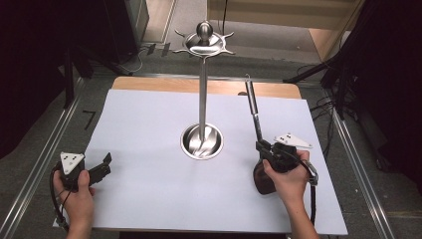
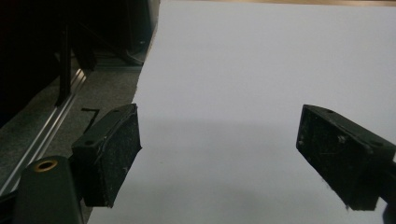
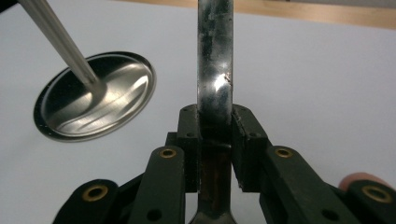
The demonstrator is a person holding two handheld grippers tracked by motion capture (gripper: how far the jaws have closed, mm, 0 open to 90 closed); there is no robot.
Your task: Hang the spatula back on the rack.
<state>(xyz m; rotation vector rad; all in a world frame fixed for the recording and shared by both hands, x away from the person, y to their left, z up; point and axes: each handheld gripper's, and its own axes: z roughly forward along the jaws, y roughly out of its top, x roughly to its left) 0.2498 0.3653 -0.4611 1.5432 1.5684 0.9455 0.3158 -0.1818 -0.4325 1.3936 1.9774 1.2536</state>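
Fingers (image 3: 189,140) of our right gripper (image 1: 263,148) pinch the flat metal handle of a utensil (image 1: 252,104), which we take for a ladle or a serving spoon. In the right gripper view the handle runs straight up between the two black fingers, with both pads pressed against its sides. From the high view, the utensil stands tilted at the right of the table (image 1: 149,199): its handle rises toward the far side and ends in a small hook near the far edge, while its dark bowl hangs low on the near side of our right hand (image 1: 288,181), close over the white sheet. We cannot tell whether the bowl touches the sheet.

Near the middle of the table stands a steel utensil stand (image 1: 203,89), well apart to the left of the held utensil. Its round dished base (image 3: 95,95) sits on the white sheet, a slim pole rises from it, and a ring of curved hooks with a knob crowns the top. Nothing hangs from those hooks.

At the near left corner, our left hand (image 1: 77,196) holds the left gripper (image 2: 219,154) low over the sheet. Its fingers (image 2: 109,156) stand spread wide with only bare white sheet between them, and they point toward the middle of the table. A grey three-cornered plate sits on top of each gripper.
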